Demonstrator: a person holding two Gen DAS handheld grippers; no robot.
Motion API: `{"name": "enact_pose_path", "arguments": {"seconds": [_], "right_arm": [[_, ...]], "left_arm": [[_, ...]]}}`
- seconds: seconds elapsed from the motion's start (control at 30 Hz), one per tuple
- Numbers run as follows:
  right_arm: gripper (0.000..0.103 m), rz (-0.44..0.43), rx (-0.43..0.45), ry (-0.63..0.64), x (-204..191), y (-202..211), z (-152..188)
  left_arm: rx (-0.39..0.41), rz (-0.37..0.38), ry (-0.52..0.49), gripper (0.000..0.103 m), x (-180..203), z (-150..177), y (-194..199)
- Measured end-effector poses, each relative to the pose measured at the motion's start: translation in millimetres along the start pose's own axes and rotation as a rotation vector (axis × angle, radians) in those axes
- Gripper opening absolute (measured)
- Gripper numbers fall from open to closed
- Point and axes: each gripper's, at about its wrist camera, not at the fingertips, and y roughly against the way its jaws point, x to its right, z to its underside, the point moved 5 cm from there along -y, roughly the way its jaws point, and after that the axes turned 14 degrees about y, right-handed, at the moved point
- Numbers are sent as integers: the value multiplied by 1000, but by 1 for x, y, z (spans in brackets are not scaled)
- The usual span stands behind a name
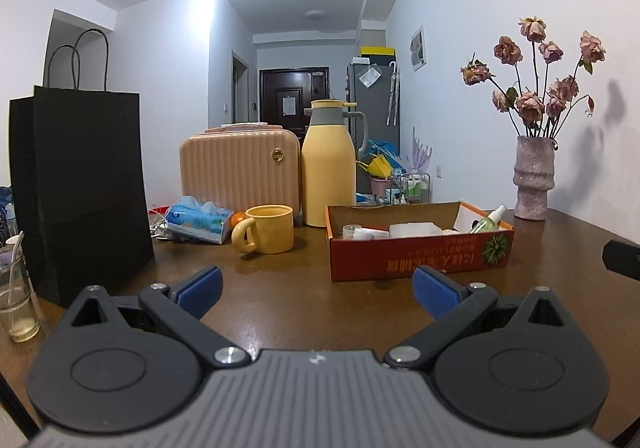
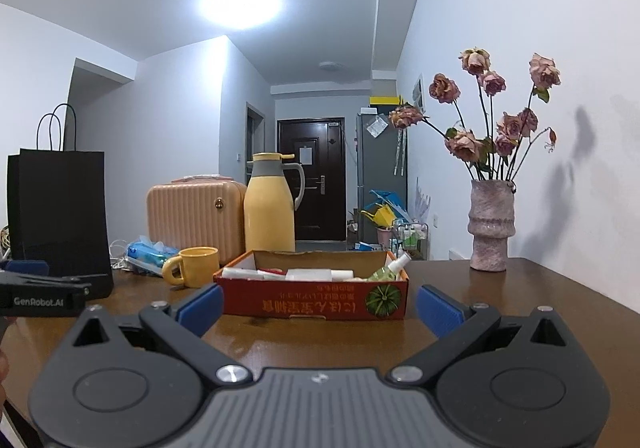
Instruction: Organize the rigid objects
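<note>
Both the left gripper (image 1: 316, 290) and right gripper (image 2: 318, 308) held their fingers spread wide, empty. The orange box (image 2: 312, 298) sat just ahead between the right fingers; the yellow mug (image 1: 266, 234) stood beyond the left fingers. Approaching low and level would likely suit.

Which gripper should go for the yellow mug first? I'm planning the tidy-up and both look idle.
Probably left. The left gripper is open, and the yellow mug stands just ahead, left of its centre. The right gripper faces the orange box, which partly blocks its path.
</note>
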Motion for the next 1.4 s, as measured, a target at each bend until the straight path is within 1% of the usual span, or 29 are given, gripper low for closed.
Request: {"name": "enact_pose_path", "arguments": {"seconds": [0.17,0.43,1.4], "right_arm": [[103,21,-3,22,-7,8,13],[103,12,-4,8,-12,15,18],[103,-2,-8,-4,-14,15,20]], "left_arm": [[23,10,-7,103,-4,13,11],[16,19,1,103,-6,20,19],[21,28,10,103,-7,20,21]]}}
